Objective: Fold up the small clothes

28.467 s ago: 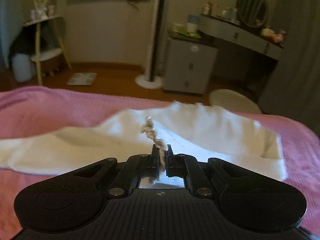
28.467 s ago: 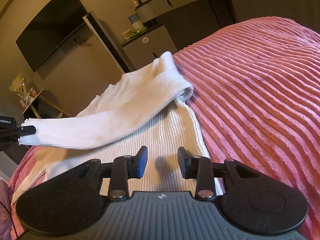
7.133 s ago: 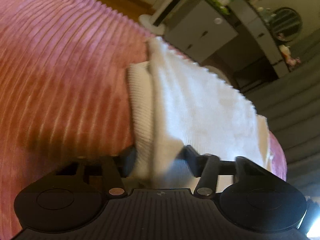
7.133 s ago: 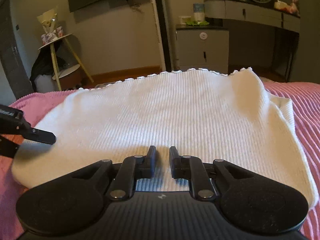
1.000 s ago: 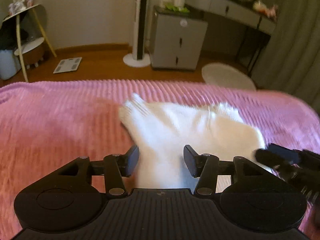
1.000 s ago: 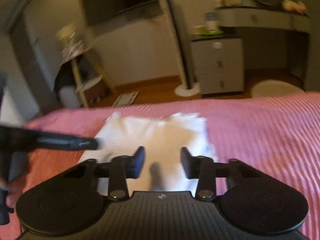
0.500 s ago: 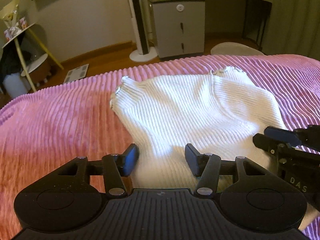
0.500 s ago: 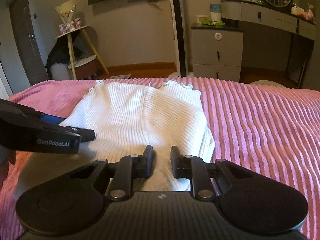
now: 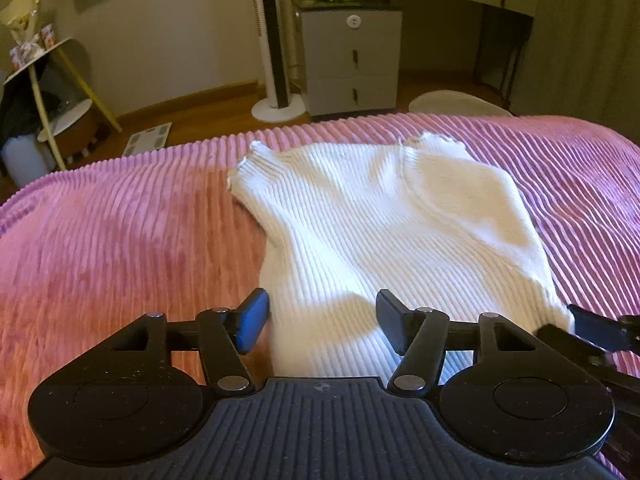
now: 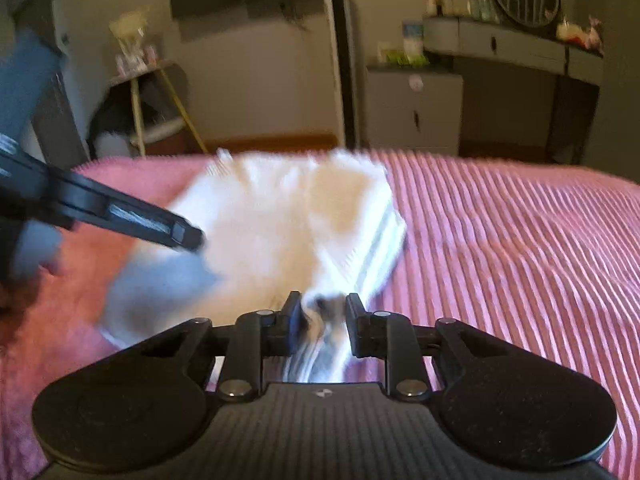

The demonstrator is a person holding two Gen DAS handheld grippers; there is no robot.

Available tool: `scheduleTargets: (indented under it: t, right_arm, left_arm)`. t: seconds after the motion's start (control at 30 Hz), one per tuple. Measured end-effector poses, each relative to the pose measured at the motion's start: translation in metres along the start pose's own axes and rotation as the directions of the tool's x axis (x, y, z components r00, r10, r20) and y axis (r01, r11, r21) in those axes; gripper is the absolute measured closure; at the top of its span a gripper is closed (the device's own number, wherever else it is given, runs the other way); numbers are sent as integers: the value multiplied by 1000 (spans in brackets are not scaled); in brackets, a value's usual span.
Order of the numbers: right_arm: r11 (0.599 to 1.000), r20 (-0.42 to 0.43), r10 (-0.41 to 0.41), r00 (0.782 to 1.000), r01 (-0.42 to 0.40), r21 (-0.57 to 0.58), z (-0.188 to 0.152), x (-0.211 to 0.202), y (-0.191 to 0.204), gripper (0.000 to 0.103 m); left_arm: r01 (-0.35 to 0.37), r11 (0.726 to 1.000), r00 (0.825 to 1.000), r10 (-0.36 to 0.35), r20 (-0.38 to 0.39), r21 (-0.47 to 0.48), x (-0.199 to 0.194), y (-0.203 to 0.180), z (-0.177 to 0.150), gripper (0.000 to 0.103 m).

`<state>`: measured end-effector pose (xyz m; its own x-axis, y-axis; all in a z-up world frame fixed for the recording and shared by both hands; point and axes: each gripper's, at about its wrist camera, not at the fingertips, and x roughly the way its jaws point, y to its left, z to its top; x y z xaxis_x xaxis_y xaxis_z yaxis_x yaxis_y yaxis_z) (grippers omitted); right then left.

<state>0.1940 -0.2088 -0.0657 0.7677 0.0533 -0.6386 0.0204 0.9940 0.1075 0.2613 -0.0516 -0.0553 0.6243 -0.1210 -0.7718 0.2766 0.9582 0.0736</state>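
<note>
Lying folded into a compact bundle on the pink ribbed bedspread (image 9: 120,240), the white ribbed knit sweater (image 9: 392,224) sits in front of both my tools. My left gripper (image 9: 322,320) hovers at the near edge of the sweater with its fingers spread wide, one blue-padded finger (image 9: 253,320) at the garment's left border and the other over the knit; nothing is pinched between them. From the right wrist view the sweater (image 10: 288,216) is badly smeared by motion blur, but I can make out a bunched fold of white fabric sitting between the fingers of my right gripper (image 10: 322,316), which stand narrowly apart and appear closed against that fold. The same view shows the black finger of my left tool reaching in from the left side, its tip over the sweater's left portion. Seen from the left wrist, the right tool's dark fingertips (image 9: 592,328) touch the sweater's near right corner. Beyond the bed stand a grey three-drawer cabinet (image 9: 352,60), a white tower fan (image 9: 276,40) and a grey dressing table (image 10: 516,44).
</note>
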Motion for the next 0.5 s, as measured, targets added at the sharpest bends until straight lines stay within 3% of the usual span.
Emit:
scheduleTargets:
  t: [0.17,0.3,0.5]
  right_arm:
    - [1000,-21,-6,1000,6,-21,2,5,-6,72]
    - [999,62,-3,998,1,32,19,-8,-12,72]
    - [994,128,-9,992,-6,112,58,5,-19,72]
  left_arm:
    - [14,1000,1000,-14,-14,-9,-5,6,-5,37]
    - [-12,1000,1000,13,11,-29,-11,18,0,36]
    - [-37,995,998,41,40,-95,-5,29,16,34]
